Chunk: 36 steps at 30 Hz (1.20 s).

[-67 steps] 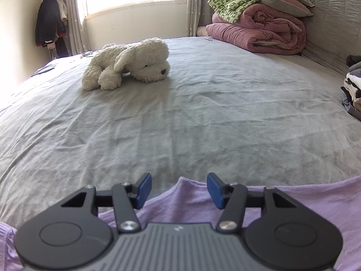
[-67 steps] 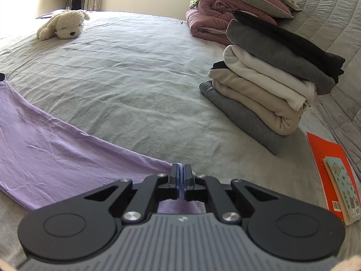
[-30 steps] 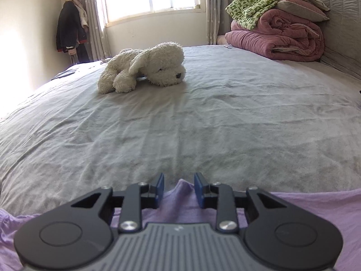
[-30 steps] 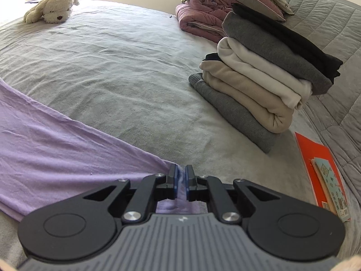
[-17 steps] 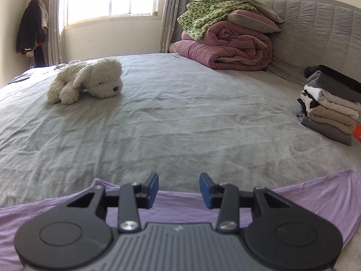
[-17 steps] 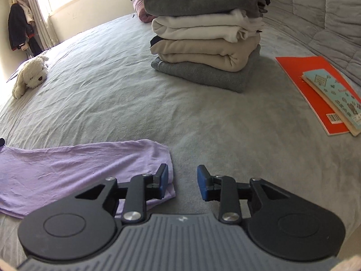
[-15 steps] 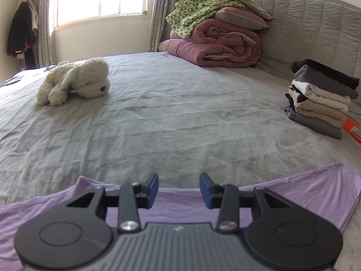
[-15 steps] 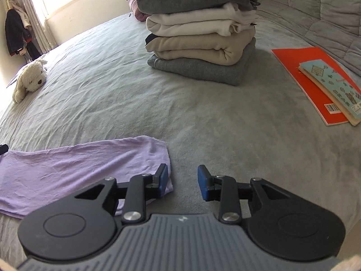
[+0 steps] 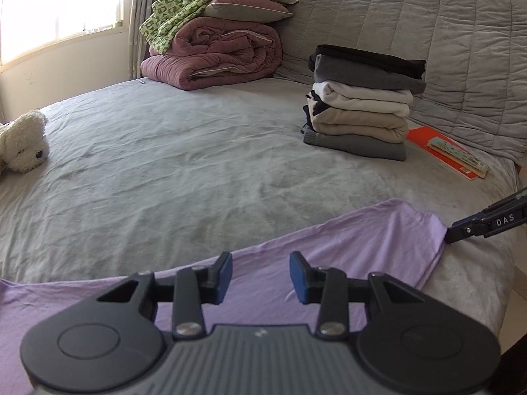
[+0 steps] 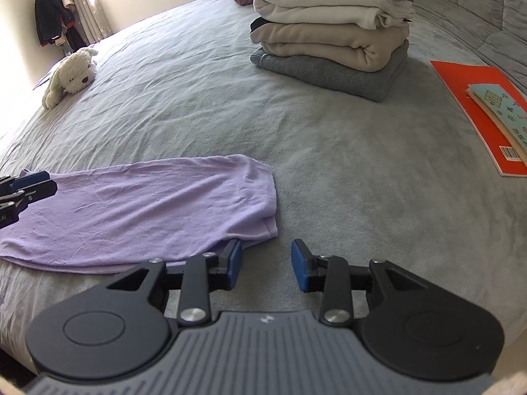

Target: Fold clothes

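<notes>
Purple garment lies folded flat along the near edge of the grey bed. Left gripper hovers over it, fingers closing on nothing; right gripper beside its end, fingers opening, empty.

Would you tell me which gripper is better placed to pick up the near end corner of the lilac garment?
Probably the right gripper: it sits beside the lilac garment's end corner, jaws opening around nothing.

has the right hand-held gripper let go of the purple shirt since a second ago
Yes. The right hand-held gripper, jaws opening, now sits past the purple shirt corner, over the bare grey bedsheet.
</notes>
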{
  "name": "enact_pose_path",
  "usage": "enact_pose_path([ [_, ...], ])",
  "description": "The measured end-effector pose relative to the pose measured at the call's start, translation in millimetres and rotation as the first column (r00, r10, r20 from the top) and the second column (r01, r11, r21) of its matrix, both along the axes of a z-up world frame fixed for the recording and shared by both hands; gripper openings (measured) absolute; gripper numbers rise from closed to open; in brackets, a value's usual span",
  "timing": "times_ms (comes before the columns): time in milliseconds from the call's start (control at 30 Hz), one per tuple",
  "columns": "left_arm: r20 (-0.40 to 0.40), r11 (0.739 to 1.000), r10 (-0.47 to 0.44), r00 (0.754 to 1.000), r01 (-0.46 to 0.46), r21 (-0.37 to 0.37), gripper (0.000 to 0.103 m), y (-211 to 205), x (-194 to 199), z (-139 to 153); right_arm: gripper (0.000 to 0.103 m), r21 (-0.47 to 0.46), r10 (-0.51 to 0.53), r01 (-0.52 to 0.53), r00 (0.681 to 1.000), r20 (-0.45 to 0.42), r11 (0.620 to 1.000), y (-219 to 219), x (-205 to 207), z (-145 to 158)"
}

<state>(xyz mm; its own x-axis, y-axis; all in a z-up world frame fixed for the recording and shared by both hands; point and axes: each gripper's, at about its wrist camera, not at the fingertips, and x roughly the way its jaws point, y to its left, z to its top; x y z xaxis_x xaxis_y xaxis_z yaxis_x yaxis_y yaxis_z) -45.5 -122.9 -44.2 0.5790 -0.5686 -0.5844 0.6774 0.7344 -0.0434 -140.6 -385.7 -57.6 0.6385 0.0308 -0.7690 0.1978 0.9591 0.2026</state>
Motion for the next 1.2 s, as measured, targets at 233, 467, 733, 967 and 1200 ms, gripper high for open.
enact_pose_path([
  [233,-0.034,0.986,-0.164,0.986,0.165,0.02,0.013,-95,-25,-23,0.021,-0.001,0.015,-0.015,0.998,0.053,1.0,-5,-1,-6],
  [467,-0.085,0.97,-0.242,0.967,0.241,-0.022,0.012,-143,-36,-32,0.001,0.003,-0.036,0.036,0.996,0.086,0.999,-35,-17,2],
  [733,-0.098,0.939,-0.342,0.935,0.335,-0.079,0.022,-172,-55,-30,0.015,0.164,-0.099,0.076,0.985,0.139,0.984,-65,-16,7],
  [967,-0.1,0.957,-0.266,0.959,0.25,-0.144,0.022,-139,-34,-12,0.038,0.287,-0.093,0.046,0.984,0.15,0.957,-76,4,-2],
  [1200,-0.121,0.986,-0.131,0.984,0.117,-0.118,0.022,-116,2,-26,0.038,0.24,-0.01,-0.033,0.985,0.175,0.97,-54,39,-15],
])
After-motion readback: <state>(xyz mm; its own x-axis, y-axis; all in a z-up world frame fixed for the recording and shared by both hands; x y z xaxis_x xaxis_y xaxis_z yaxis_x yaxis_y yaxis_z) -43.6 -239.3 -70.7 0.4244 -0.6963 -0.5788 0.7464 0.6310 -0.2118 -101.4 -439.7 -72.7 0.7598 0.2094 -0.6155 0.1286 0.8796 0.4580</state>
